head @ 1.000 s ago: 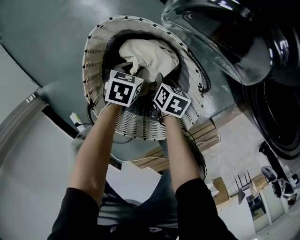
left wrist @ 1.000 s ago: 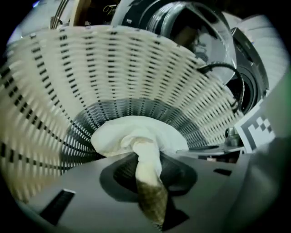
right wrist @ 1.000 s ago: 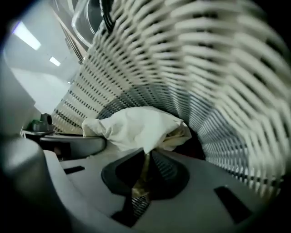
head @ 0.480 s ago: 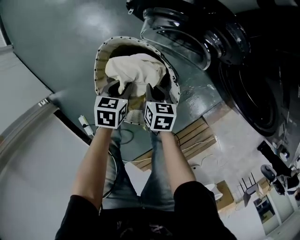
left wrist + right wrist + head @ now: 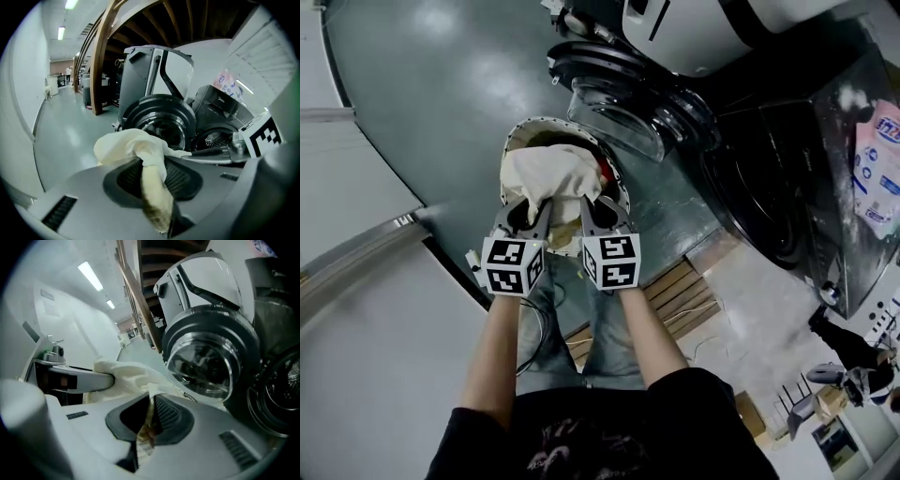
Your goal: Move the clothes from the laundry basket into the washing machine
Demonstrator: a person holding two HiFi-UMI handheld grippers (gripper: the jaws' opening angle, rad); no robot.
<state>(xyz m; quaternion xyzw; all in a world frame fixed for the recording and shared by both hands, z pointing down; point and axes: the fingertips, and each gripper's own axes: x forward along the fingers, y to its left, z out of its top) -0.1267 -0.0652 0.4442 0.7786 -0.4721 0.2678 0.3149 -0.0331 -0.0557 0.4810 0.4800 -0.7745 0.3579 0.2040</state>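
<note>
A cream cloth [image 5: 547, 176] hangs bunched above the woven laundry basket [image 5: 514, 142] on the floor, with a red garment [image 5: 602, 172] still inside. My left gripper [image 5: 532, 210] is shut on the cloth's left part and my right gripper [image 5: 592, 208] on its right part, side by side. In the left gripper view the cloth [image 5: 133, 144] runs down between the jaws of the left gripper [image 5: 157, 187]. The right gripper view shows a thin fold of the cloth [image 5: 127, 375] pinched in the right gripper [image 5: 147, 423]. The washing machine's round door [image 5: 619, 105] stands open beside the dark drum [image 5: 759, 192].
The machine's open door [image 5: 206, 357] juts out just right of the basket. Grey floor [image 5: 422, 103] spreads to the left, and a wooden pallet [image 5: 680, 286] lies near the person's legs. A long corridor [image 5: 61, 117] stretches beyond the machines.
Both grippers have risen together, lifting the cream cloth up out of the basket. The basket now looks smaller and farther below.
</note>
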